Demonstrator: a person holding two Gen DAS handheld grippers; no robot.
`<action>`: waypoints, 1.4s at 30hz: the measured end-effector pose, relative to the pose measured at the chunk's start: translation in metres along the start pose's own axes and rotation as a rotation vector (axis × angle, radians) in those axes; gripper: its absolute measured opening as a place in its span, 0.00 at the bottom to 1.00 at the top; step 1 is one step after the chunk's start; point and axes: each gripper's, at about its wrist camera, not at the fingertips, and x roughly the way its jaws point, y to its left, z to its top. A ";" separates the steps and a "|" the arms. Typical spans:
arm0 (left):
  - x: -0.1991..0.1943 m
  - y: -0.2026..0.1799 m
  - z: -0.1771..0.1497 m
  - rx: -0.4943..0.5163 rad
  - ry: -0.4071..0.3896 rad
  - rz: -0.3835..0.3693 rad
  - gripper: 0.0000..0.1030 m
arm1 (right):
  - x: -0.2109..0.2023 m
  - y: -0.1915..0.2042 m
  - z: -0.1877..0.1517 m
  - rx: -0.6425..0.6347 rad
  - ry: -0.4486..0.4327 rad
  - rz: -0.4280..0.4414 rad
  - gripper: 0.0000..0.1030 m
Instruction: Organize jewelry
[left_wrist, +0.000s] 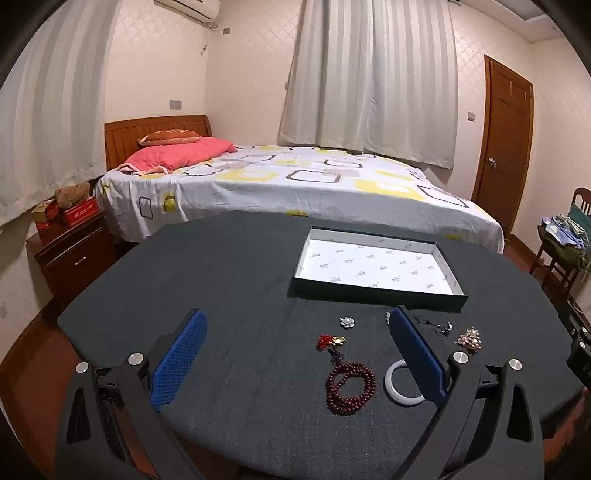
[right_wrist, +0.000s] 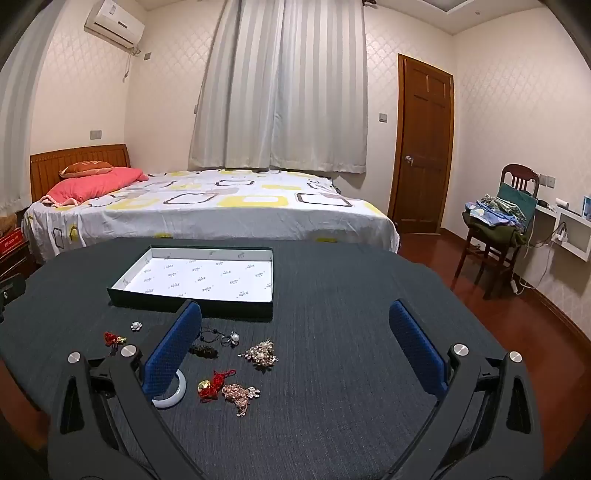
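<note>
Fingers of the left gripper (left_wrist: 297, 354) stand spread wide, pinching nothing; the red bead bracelet (left_wrist: 349, 386) lies between them at lower centre, the white bangle (left_wrist: 402, 384) touching the right finger in the picture. The right gripper (right_wrist: 295, 350) is equally spread and empty, a pearl brooch (right_wrist: 260, 353) between its fingers. Beyond, the box tray (right_wrist: 122, 291) on the bench (right_wrist: 351, 280) holds nothing.

left gripper (left_wrist: 297, 328): my black frame, blue ribbed pads, round silver screws | right gripper (right_wrist: 295, 321): I wore the same black, blue, silver
</note>
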 end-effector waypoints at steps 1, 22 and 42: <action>0.000 -0.001 0.000 0.003 0.007 -0.009 0.93 | 0.000 0.000 0.000 0.001 0.000 0.000 0.96; -0.006 -0.014 -0.005 0.058 0.003 -0.069 0.93 | -0.005 -0.006 0.006 0.011 -0.003 0.000 0.96; -0.018 -0.011 0.005 0.059 -0.034 -0.062 0.93 | -0.015 -0.010 0.019 0.005 -0.029 -0.006 0.96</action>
